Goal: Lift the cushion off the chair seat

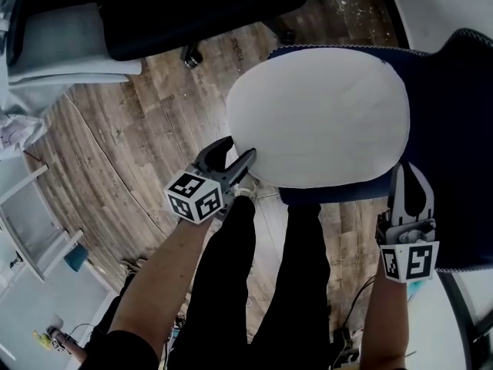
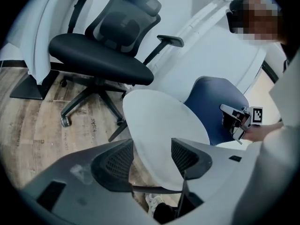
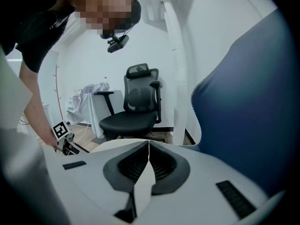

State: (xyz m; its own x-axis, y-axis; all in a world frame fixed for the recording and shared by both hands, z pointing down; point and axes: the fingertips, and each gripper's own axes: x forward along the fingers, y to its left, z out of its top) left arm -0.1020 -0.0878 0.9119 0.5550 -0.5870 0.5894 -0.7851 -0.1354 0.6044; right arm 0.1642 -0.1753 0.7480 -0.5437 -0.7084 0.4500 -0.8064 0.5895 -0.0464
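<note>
One white cushion (image 1: 320, 114), on the blue chair seat (image 1: 451, 106). Two grippers. Left gripper (image 1: 233, 159): jaws spread wide, the cushion's left edge between them, pads not pressing. Right gripper (image 1: 410, 177): jaws pinched together on the cushion's thin right edge. One black office chair (image 2: 103, 55) on the wood floor (image 1: 115, 153), well apart.

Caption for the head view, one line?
Left gripper open around white cushion edge, right gripper pinching the opposite edge, blue chair beneath.
</note>
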